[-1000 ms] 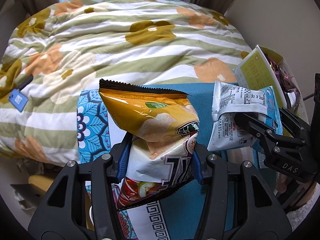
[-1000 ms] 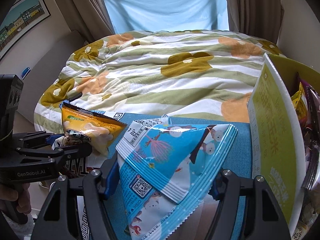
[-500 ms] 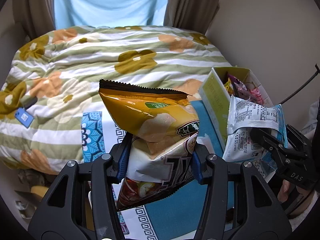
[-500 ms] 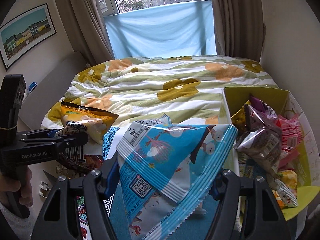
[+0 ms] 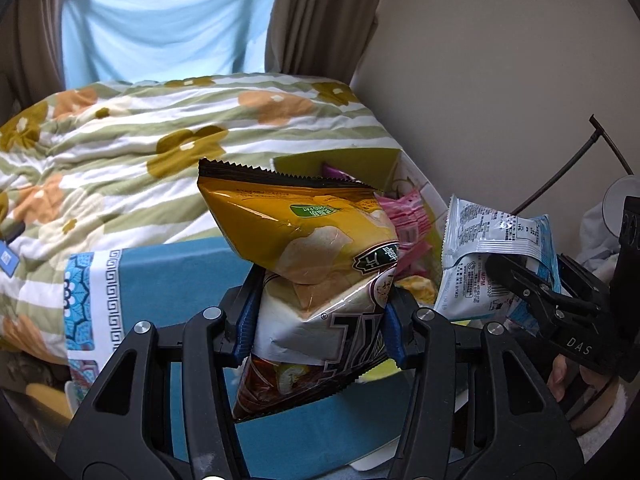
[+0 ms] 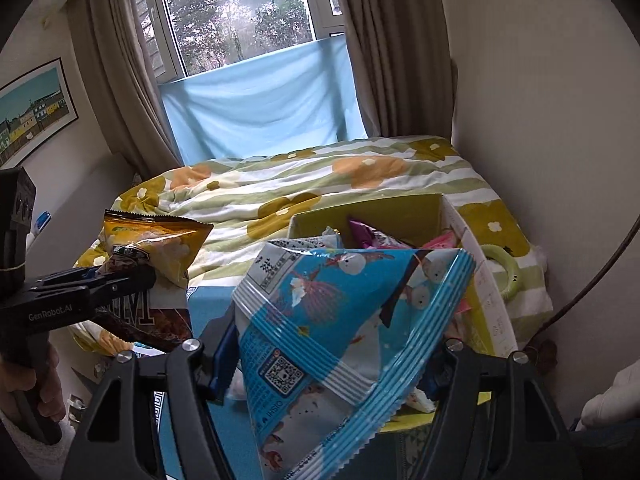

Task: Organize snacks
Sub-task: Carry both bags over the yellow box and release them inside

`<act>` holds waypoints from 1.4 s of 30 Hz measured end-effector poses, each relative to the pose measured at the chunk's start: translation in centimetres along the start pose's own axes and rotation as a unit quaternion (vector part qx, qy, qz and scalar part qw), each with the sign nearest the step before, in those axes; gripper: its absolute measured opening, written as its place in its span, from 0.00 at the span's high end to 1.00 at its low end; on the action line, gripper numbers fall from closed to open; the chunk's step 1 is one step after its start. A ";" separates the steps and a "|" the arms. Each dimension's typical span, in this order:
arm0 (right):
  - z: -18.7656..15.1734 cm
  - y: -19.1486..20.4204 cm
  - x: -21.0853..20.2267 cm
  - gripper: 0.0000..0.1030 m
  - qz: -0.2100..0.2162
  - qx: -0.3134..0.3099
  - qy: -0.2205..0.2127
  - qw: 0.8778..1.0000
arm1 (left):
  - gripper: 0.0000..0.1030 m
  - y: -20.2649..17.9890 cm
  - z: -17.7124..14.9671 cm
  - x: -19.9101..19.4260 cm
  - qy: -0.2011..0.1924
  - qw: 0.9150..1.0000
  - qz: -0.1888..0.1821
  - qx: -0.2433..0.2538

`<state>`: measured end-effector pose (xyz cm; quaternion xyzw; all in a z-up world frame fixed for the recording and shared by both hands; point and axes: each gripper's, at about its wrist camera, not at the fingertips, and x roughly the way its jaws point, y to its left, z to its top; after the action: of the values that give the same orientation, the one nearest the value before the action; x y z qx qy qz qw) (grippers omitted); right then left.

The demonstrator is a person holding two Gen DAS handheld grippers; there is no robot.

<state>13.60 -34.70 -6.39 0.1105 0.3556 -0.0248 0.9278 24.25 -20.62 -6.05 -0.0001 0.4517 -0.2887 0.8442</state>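
Note:
My left gripper [image 5: 318,326] is shut on a yellow-and-brown chip bag [image 5: 308,248] and holds it upright in the air, left of the box. It also shows in the right wrist view [image 6: 156,248]. My right gripper [image 6: 324,364] is shut on a blue-and-white snack bag [image 6: 344,328], held above the near edge of the yellow-green cardboard box [image 6: 372,210]. The same bag shows in the left wrist view [image 5: 488,256]. The box [image 5: 344,162] holds several pink, purple and other snack packets.
A teal cloth with a patterned border [image 5: 160,276] lies under the grippers on the bed. A floral green-striped quilt [image 5: 140,132] covers the bed behind. The wall [image 6: 540,80] is close on the right. A green ring [image 6: 508,270] lies right of the box.
Both grippers have risen and swung right with their bags. The box's open top and its packets have come into view, with the blue bag now over its near edge.

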 end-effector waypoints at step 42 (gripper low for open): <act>1.6 -12.4 4.9 0.00 -0.021 -0.119 0.058 0.991 | 0.00 -3.3 -6.5 1.8 -0.003 0.988 0.110 -0.108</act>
<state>16.78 -47.01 -10.80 -0.0068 0.4115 0.0043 0.9114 18.47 -22.59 -10.39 -0.0427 0.4747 -0.1434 0.8674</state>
